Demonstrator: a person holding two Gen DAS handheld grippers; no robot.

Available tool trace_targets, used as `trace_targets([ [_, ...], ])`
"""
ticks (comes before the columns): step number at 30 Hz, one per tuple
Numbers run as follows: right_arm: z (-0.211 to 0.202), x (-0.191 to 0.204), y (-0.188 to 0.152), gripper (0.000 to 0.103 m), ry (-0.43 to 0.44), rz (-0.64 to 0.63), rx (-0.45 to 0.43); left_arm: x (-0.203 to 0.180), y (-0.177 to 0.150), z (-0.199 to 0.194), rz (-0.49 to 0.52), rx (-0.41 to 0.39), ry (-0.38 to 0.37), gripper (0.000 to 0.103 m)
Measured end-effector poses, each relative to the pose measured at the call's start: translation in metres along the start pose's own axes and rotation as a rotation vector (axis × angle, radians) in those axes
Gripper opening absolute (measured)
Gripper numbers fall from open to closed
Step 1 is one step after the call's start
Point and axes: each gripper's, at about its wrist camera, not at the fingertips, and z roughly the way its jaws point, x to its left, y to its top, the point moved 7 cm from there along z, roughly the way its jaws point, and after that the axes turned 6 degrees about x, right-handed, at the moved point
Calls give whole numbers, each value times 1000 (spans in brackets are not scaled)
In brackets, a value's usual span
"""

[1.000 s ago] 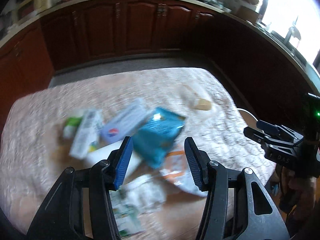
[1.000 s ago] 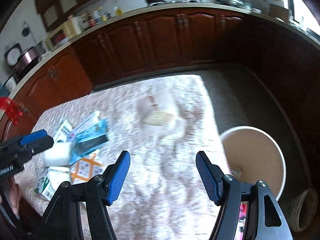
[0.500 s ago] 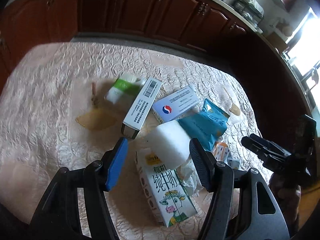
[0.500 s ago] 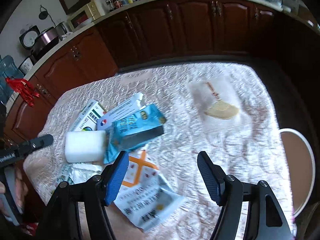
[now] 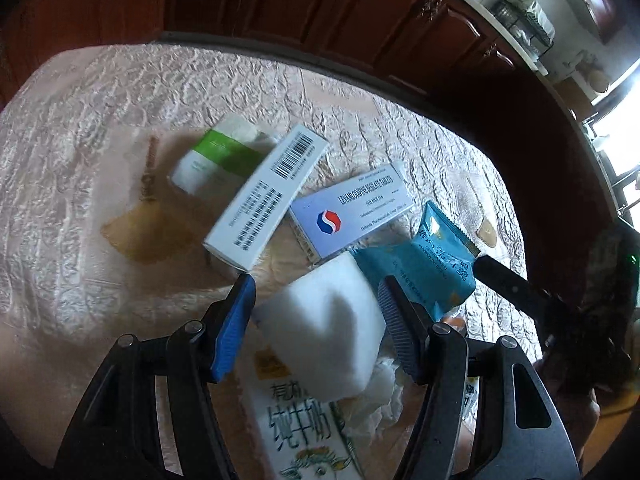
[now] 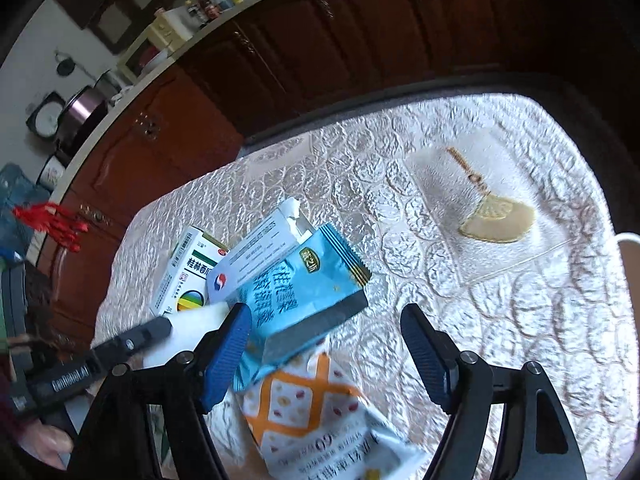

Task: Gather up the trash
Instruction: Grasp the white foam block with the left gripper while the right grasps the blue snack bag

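Trash lies in a heap on the quilted table. My left gripper (image 5: pixel 316 320) is open, its jaws on either side of a white foam block (image 5: pixel 324 332) that rests on a milk carton (image 5: pixel 296 420). Beyond lie a white barcode box (image 5: pixel 268 200), a green-and-white box (image 5: pixel 216 156), a tablet box (image 5: pixel 352 212) and a blue snack bag (image 5: pixel 436 268). My right gripper (image 6: pixel 326 348) is open above the blue snack bag (image 6: pixel 300 292) and an orange-and-white wrapper (image 6: pixel 320 412). The left gripper's finger (image 6: pixel 132 338) shows at the left of the right wrist view.
The table's quilted cover (image 6: pixel 500 320) carries an embroidered fan patch (image 6: pixel 496 220). A white bin's rim (image 6: pixel 630 238) shows past the table's right edge. Dark wooden cabinets (image 6: pixel 320 52) ring the room. Crumpled tissue (image 5: pixel 384 396) lies beside the carton.
Both grippers have dropped closer to the heap. The left one now straddles the white foam block; the right one has come lower over the blue bag and orange wrapper.
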Motion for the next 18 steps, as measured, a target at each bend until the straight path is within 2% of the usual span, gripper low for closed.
trace_targets([
  [2, 12, -3, 4, 75, 31, 38, 19, -2, 0, 2, 3, -3, 8, 62],
  [3, 16, -4, 5, 75, 40, 52, 25, -2, -1, 3, 7, -8, 14, 54],
  [4, 20, -6, 6, 75, 51, 65, 32, -4, -1, 3, 22, -13, 25, 40],
  [6, 30, -7, 7, 70, 84, 89, 43, -8, -4, 5, 44, 2, 32, 38],
  [7, 33, -6, 7, 55, 101, 97, 44, -11, -4, 6, 46, -3, 37, 37],
  [8, 37, -6, 8, 46, 118, 104, 47, -11, -5, 4, 56, -14, 44, 36],
  [9, 37, -6, 8, 45, 122, 103, 39, -12, -5, 2, 69, -25, 58, 36],
  [11, 31, -4, 8, 21, 131, 80, 9, -13, -4, -5, 79, -41, 59, 35],
  [13, 21, -3, 9, 11, 138, 63, -15, -14, -4, -16, 88, -60, 51, 34],
  [18, -16, 5, 10, 6, 149, 5, -89, -27, -2, -45, 143, -138, 75, 34],
])
